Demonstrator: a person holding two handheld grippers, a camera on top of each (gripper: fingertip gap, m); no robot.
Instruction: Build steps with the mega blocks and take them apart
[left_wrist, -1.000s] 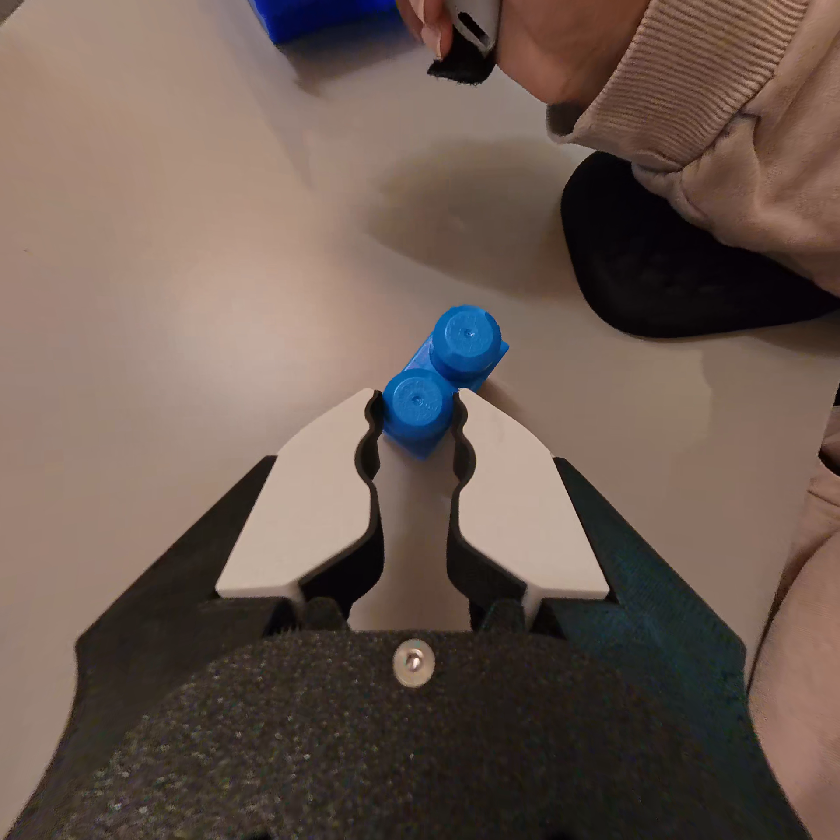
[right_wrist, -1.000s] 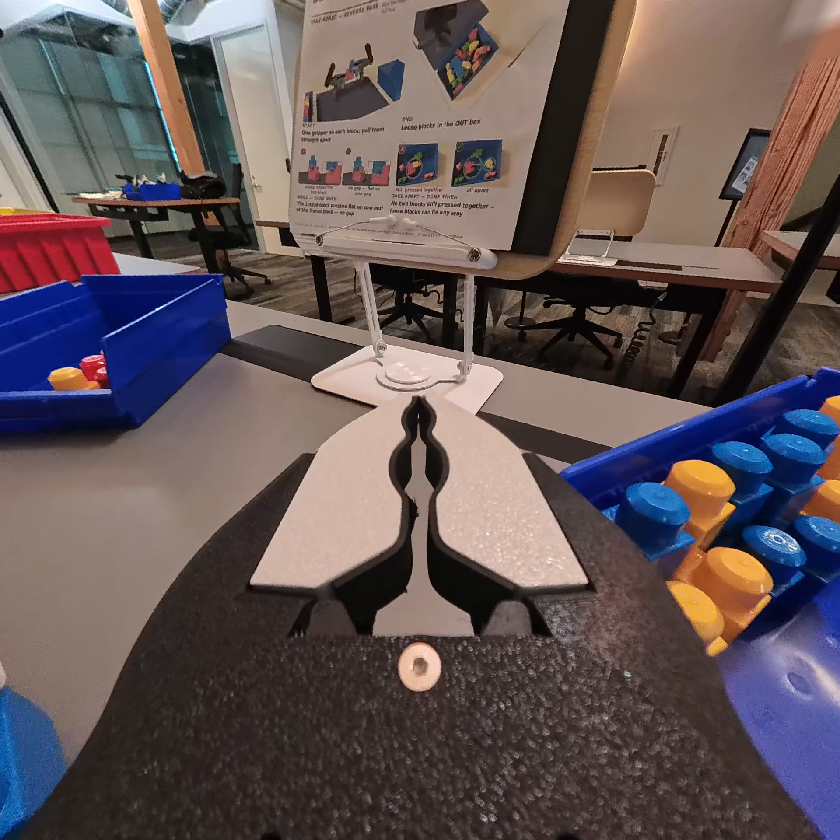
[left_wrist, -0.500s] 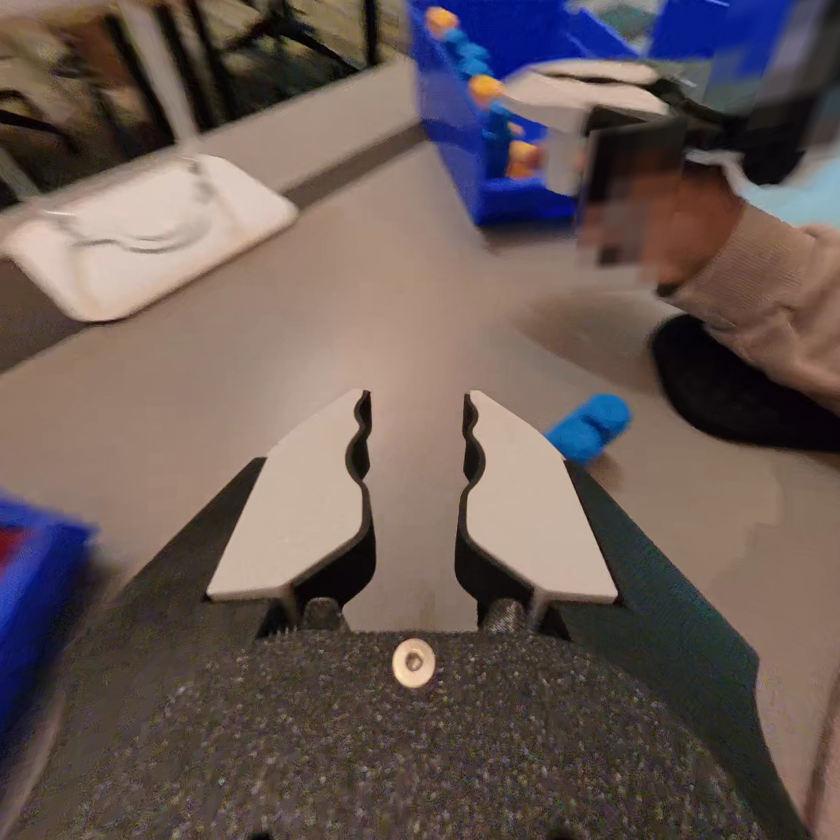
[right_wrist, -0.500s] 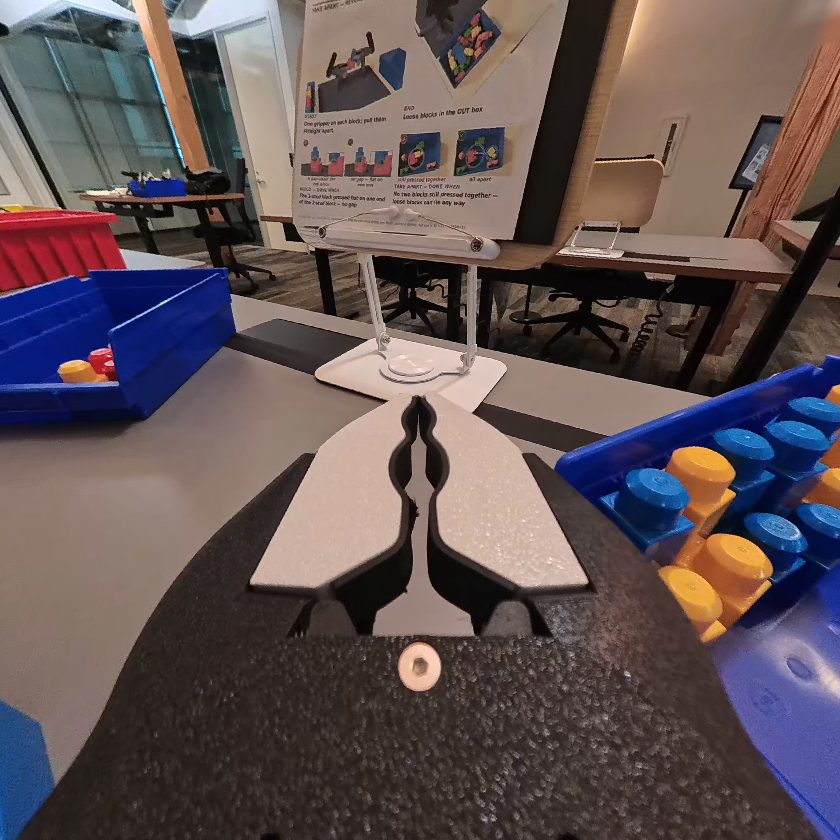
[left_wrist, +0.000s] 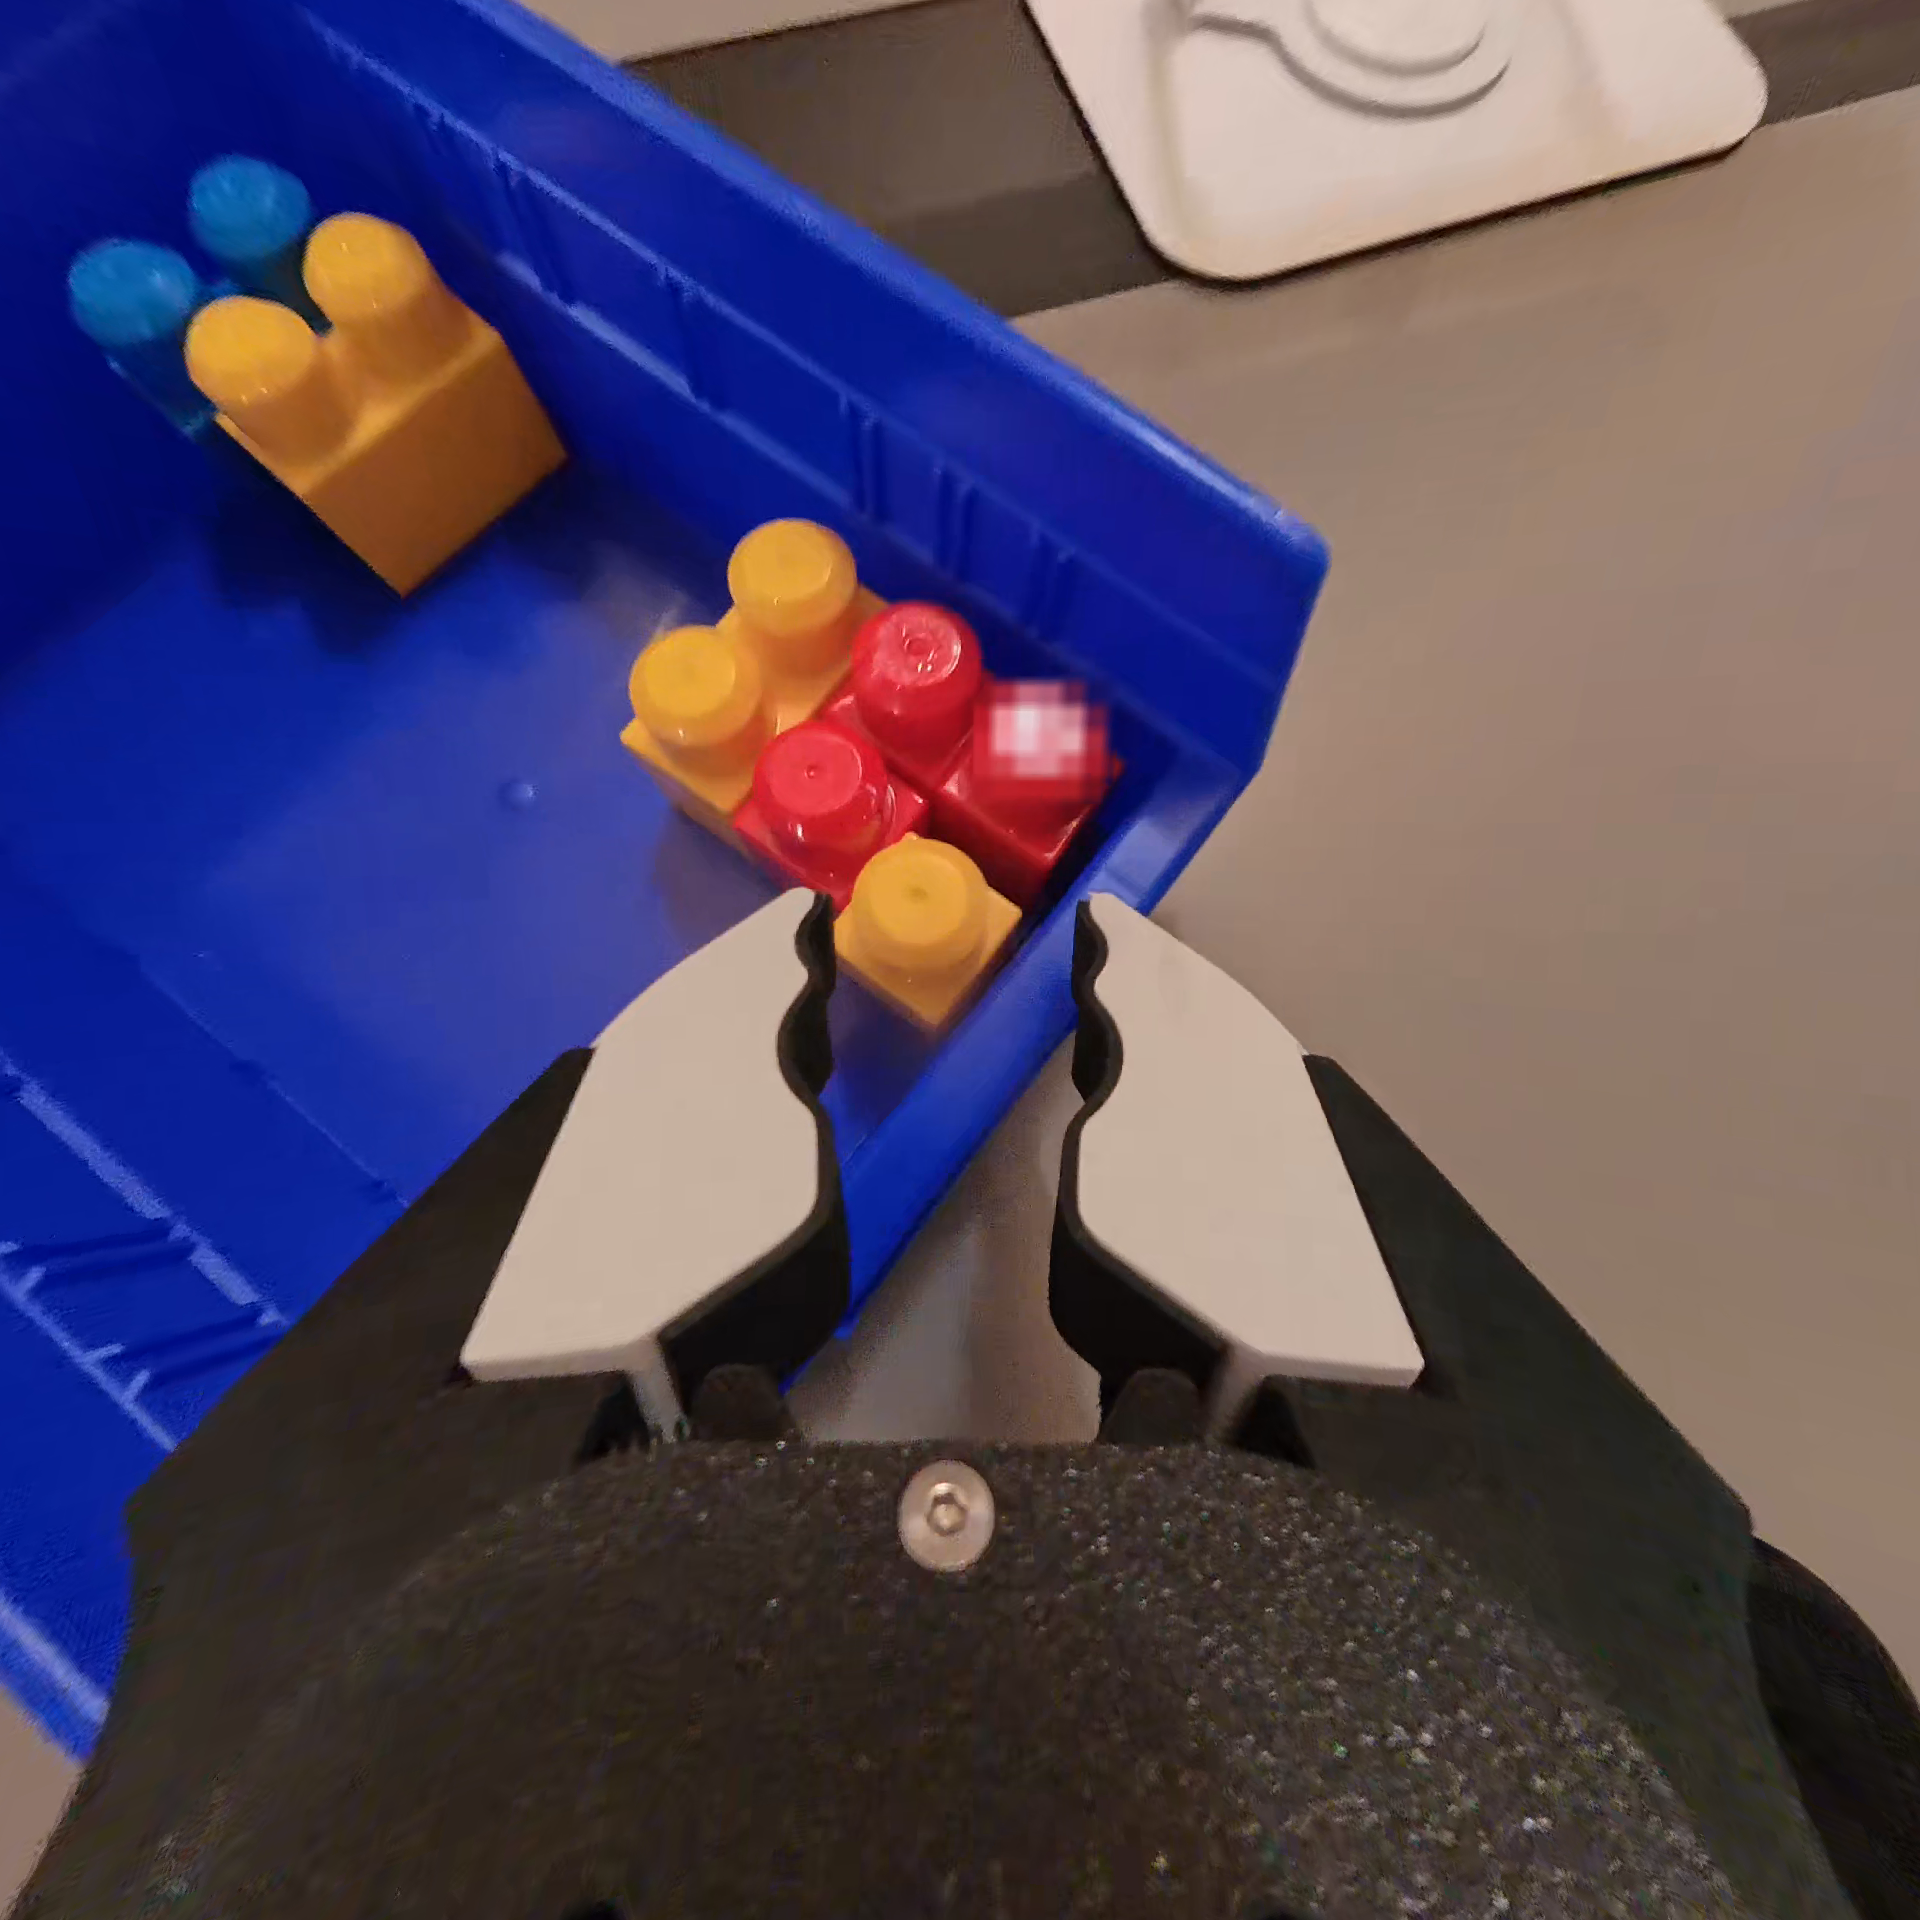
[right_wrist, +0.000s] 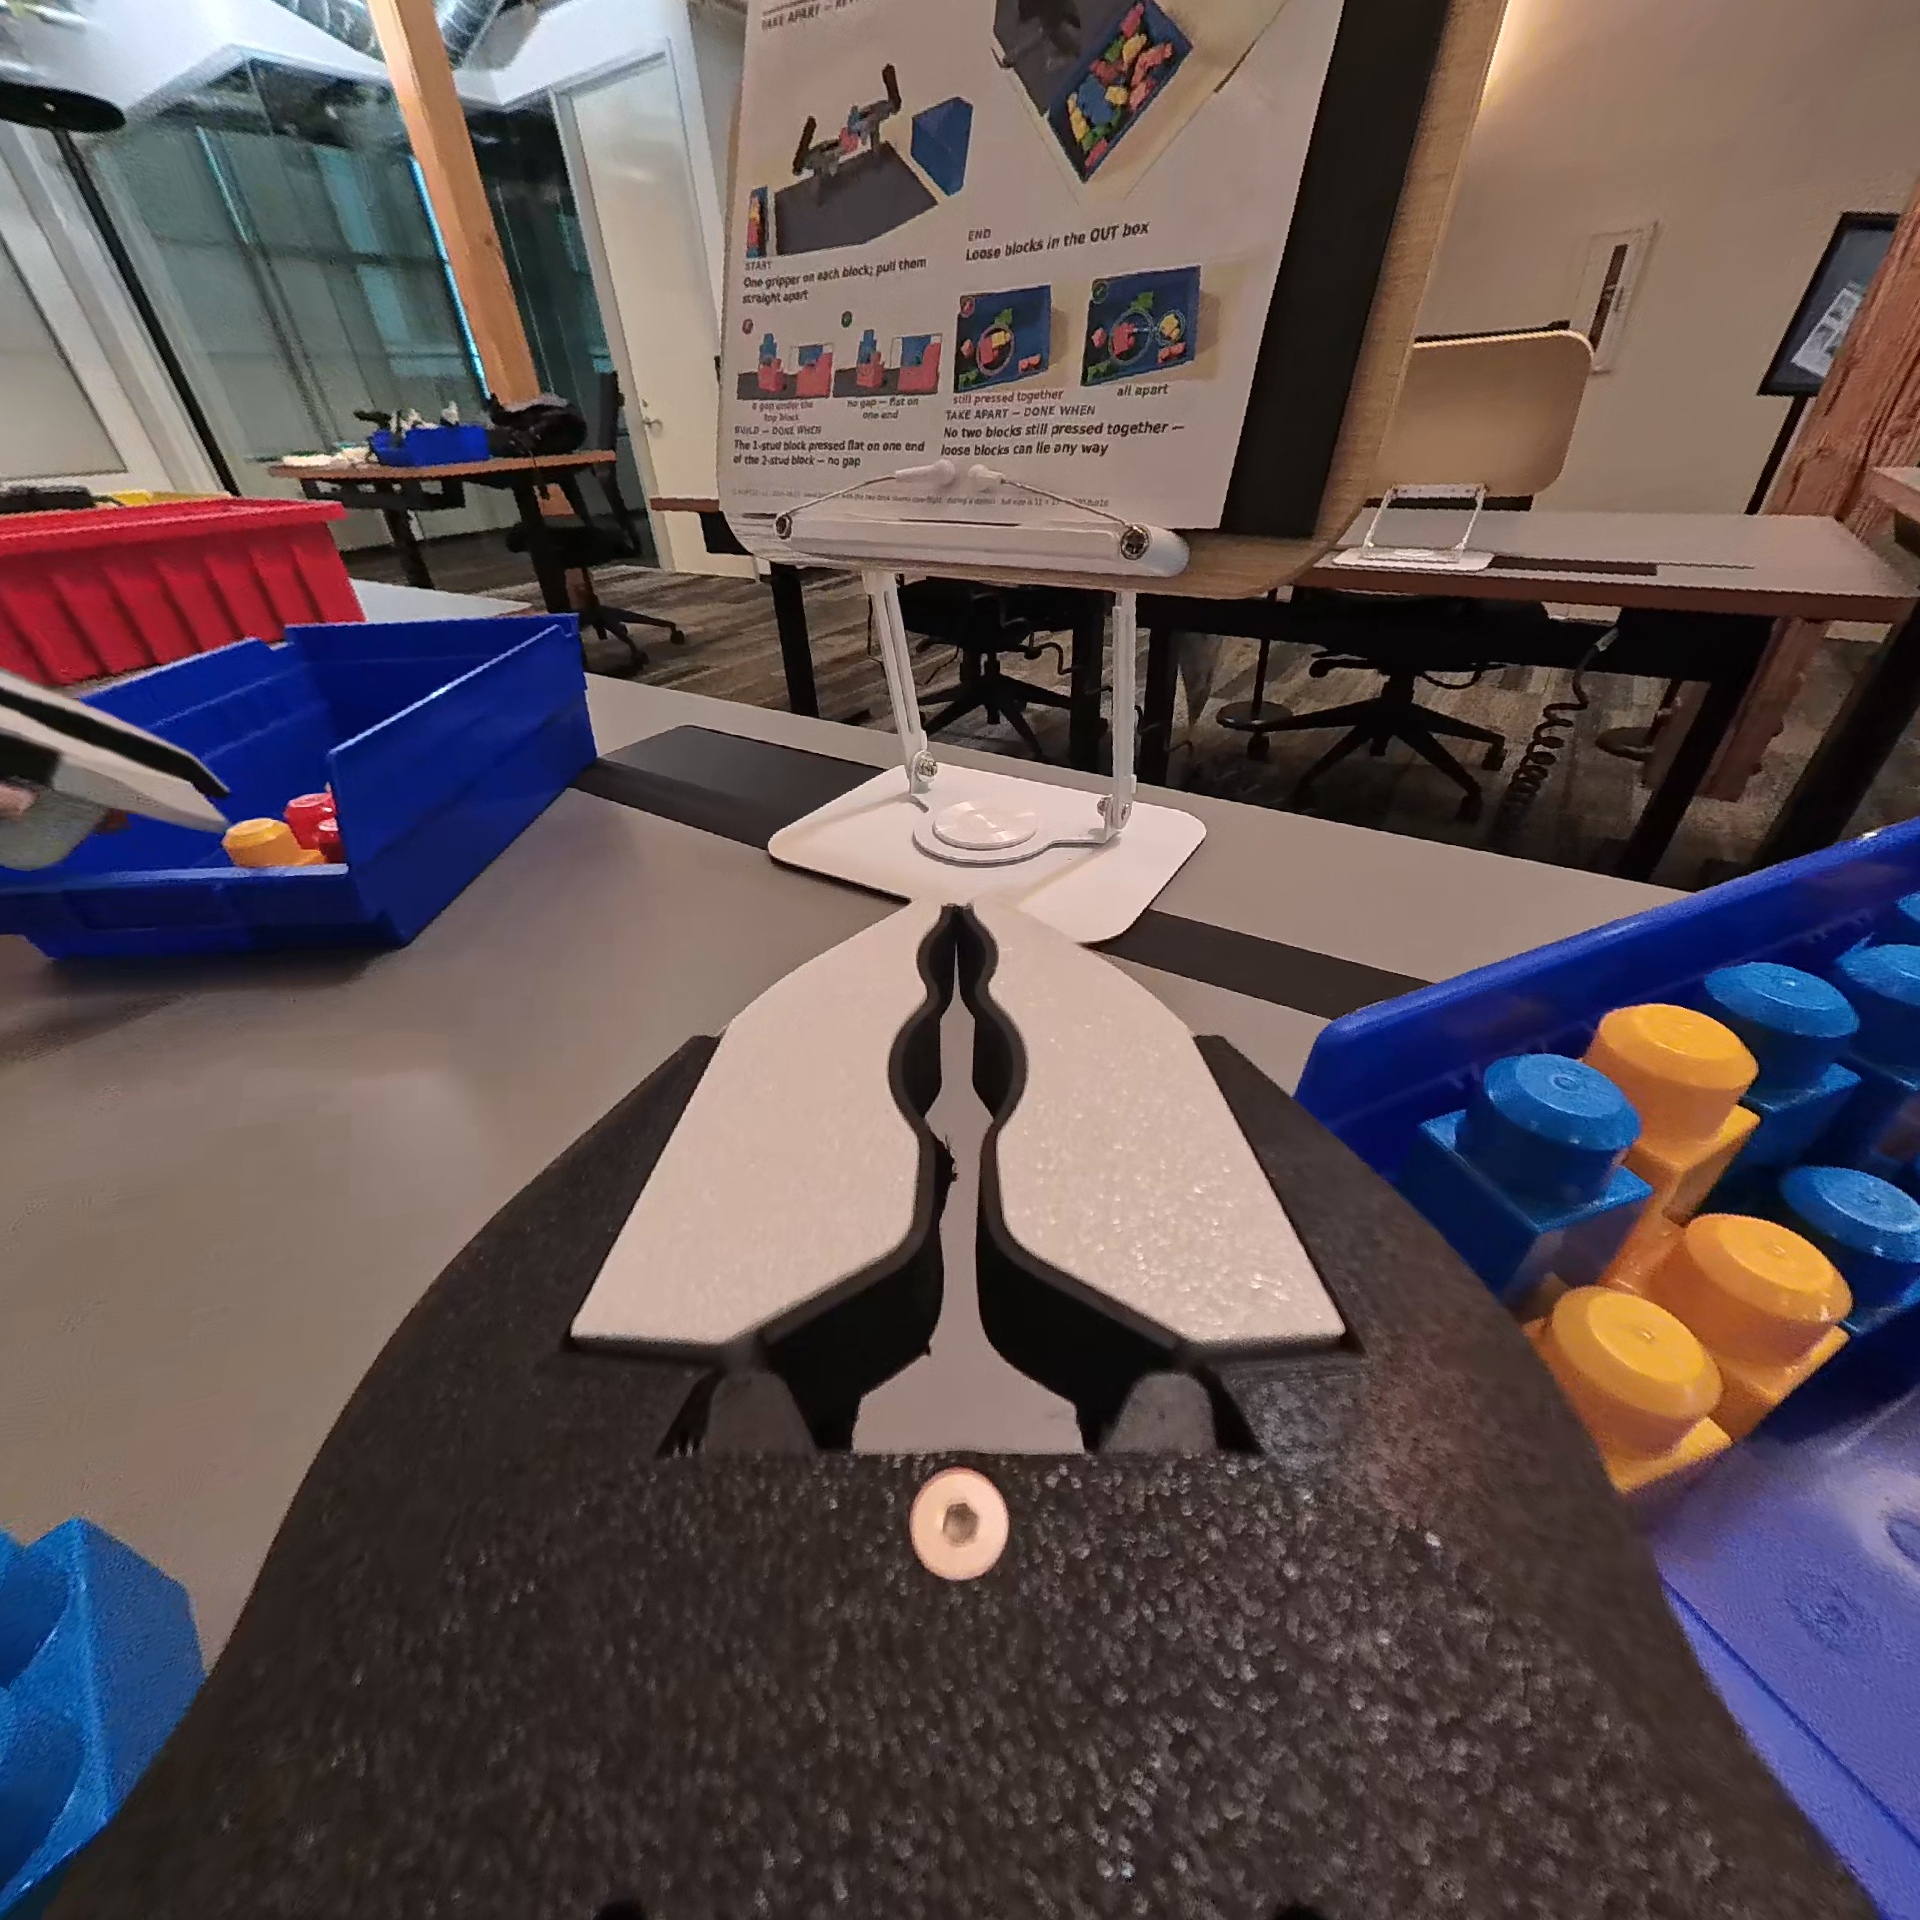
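The left gripper (left_wrist: 948, 940), a second ago around a blue block on the surface (left_wrist: 1558, 727), now hangs released over the corner of the blue bin (left_wrist: 1195, 499), its tips straddling a one-stud yellow block (left_wrist: 920, 925) beside red blocks (left_wrist: 914, 748). That suggests the next piece for a step is being fetched. The right gripper (right_wrist: 954, 920) stays clenched on nothing by a second bin (right_wrist: 1475, 1008) of blue and yellow blocks (right_wrist: 1662, 1195).

Left gripper (left_wrist: 945, 920): showing pale grey wavy-edged fingers, black grainy housing, silver hex screw.
Right gripper (right_wrist: 956, 920): wearing identical parts.
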